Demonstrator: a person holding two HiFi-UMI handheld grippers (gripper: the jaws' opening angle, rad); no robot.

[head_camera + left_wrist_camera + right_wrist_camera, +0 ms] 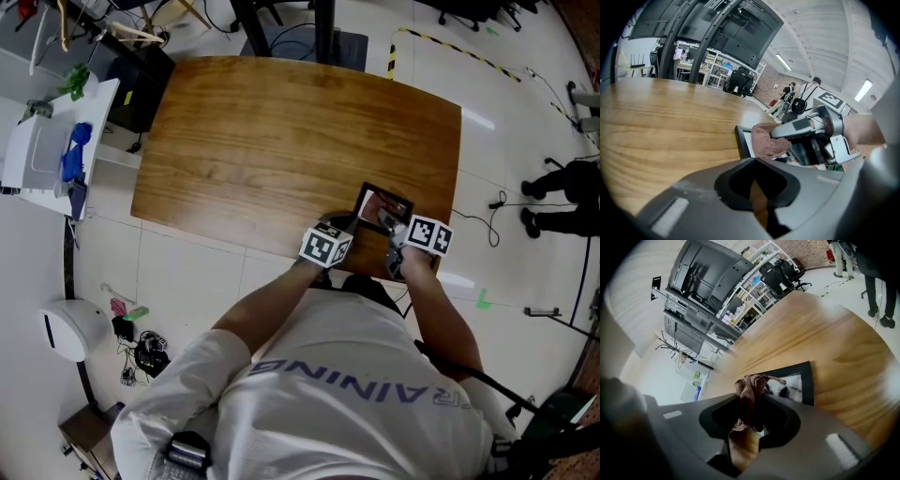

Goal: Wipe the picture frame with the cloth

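In the head view the picture frame (382,208) lies at the near right edge of the table (281,141), in the left gripper view the left gripper (757,197) is closed and empty, and in the right gripper view the right gripper (749,420) clenches the brown cloth (750,390) over the frame.

Shirt (309,412) back: pale print, upside down, "AINING" legible; letters beside it unclear.

Worktop: warm brown wooden worktop (281,141), darker streaked grain.
Frame: black rectangular picture frame (808,380), pale grey-white picture inside.
Cloth: brownish-pink woven cloth (751,387), mottled weave.
Tongs: left tongs (757,199) and right tongs (747,414), grey shells with black recesses.
Cubes: marker cubes (325,246), white with black square patterns.
Floor: white tiled floor (187,281); yellow-and-black striped tape (450,47) at 1 o'clock.
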